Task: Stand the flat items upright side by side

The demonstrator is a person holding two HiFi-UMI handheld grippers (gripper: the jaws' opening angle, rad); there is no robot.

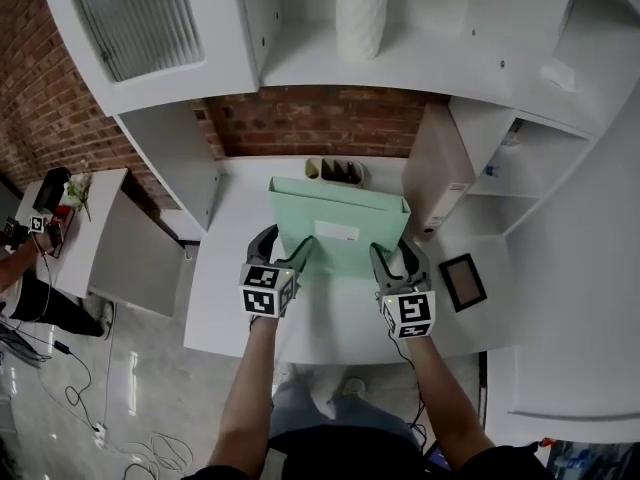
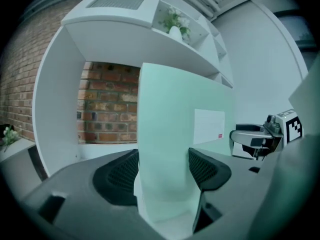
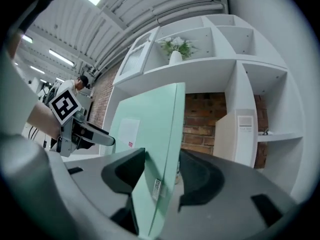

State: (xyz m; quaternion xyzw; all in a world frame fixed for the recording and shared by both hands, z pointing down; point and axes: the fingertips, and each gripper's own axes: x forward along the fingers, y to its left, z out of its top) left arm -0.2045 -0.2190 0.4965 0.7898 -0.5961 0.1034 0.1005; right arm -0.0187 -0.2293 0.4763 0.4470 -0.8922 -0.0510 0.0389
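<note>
Mint-green folder (image 1: pixel 338 230) stands near-upright, clamped at both near edges: left gripper (image 1: pixel 288 258) closed on its left edge, right gripper (image 1: pixel 393 260) on its right, long axis running between them. Beyond and outboard of the right gripper stands the cream file box (image 1: pixel 437 173), so I judge that hand nearer.

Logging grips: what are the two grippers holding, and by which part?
The mint-green file box, one at each side: left gripper on its left edge, right gripper on its right edge.
</note>
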